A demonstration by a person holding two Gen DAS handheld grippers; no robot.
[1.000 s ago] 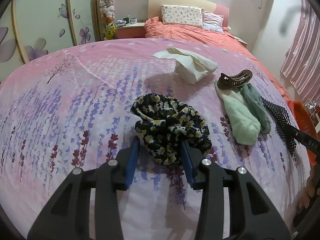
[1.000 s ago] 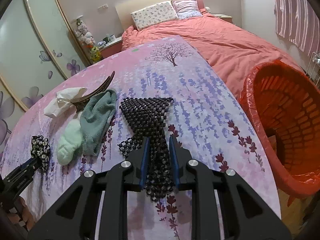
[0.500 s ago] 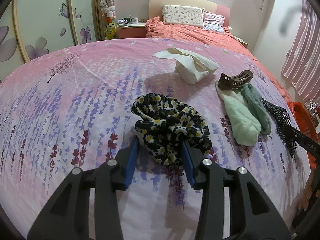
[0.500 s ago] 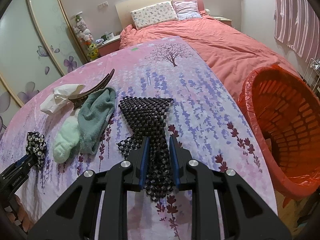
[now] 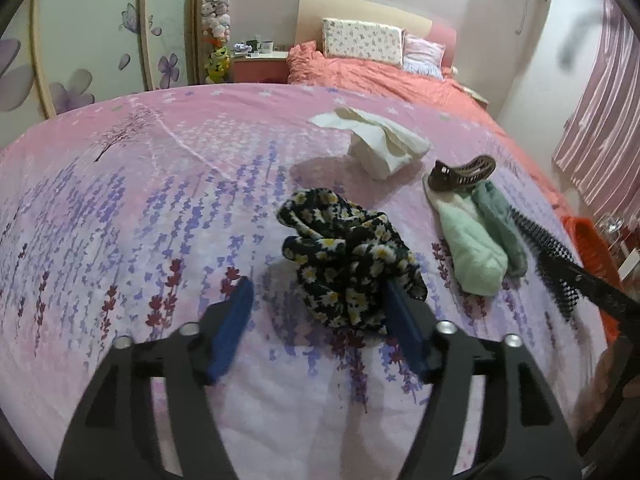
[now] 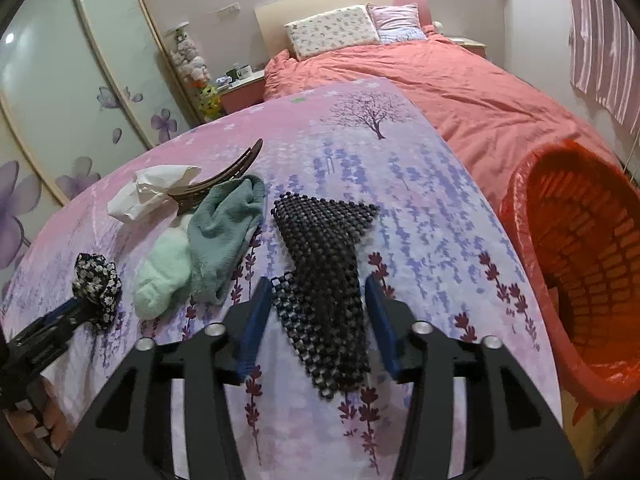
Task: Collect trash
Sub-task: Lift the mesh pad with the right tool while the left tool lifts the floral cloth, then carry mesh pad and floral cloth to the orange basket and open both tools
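Lying between the opening right claw (image 6: 318,292), the beaded mat (image 6: 324,268).

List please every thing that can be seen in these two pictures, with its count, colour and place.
black floral fabric scrunchie: one, black with white-yellow flowers, on the sheet between the left tongs' blades
black beaded mesh piece: one, black, between the right tongs' blades
fluffy socks: two, mint and teal, left of the mesh
brown plastic hair claw: one, behind the socks
crumpled white tissue: one, beside the claw
orange plastic basket: one, right of the bed
pink floral sheet: one, over the bed
left tongs: opening, one blade clear of the scrunchie
right tongs: opening, the mesh between them
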